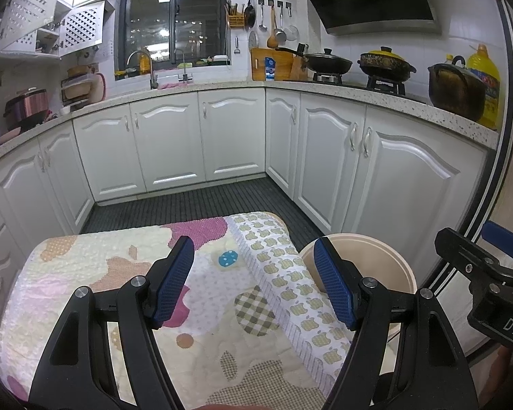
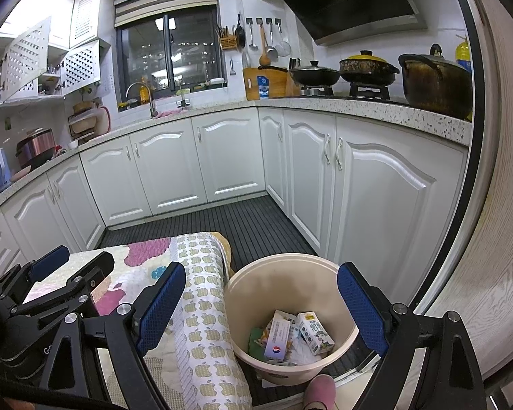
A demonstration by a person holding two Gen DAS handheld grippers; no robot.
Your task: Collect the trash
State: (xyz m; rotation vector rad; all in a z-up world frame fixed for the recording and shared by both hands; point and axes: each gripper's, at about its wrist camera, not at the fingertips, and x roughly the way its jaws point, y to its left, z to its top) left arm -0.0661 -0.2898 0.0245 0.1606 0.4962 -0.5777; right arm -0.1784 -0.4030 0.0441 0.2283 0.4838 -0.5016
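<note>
A beige round bin (image 2: 328, 270) stands on the dark floor next to the quilt-covered table (image 2: 201, 324). It holds trash: a milk carton (image 2: 316, 333), a flat box with a Pepsi logo (image 2: 277, 338) and crumpled paper. My right gripper (image 2: 261, 307) is open and empty above the bin. My left gripper (image 1: 253, 282) is open and empty over the patterned quilt (image 1: 119, 273); the bin's rim (image 1: 376, 249) shows to its right. The right gripper's body (image 1: 489, 273) appears at the right edge of the left wrist view.
White cabinets (image 1: 229, 136) line the U-shaped kitchen under a speckled counter (image 1: 359, 92) with pots and a stove. A pink slipper (image 2: 319, 391) is by the bin. A door frame (image 2: 489, 205) stands close on the right.
</note>
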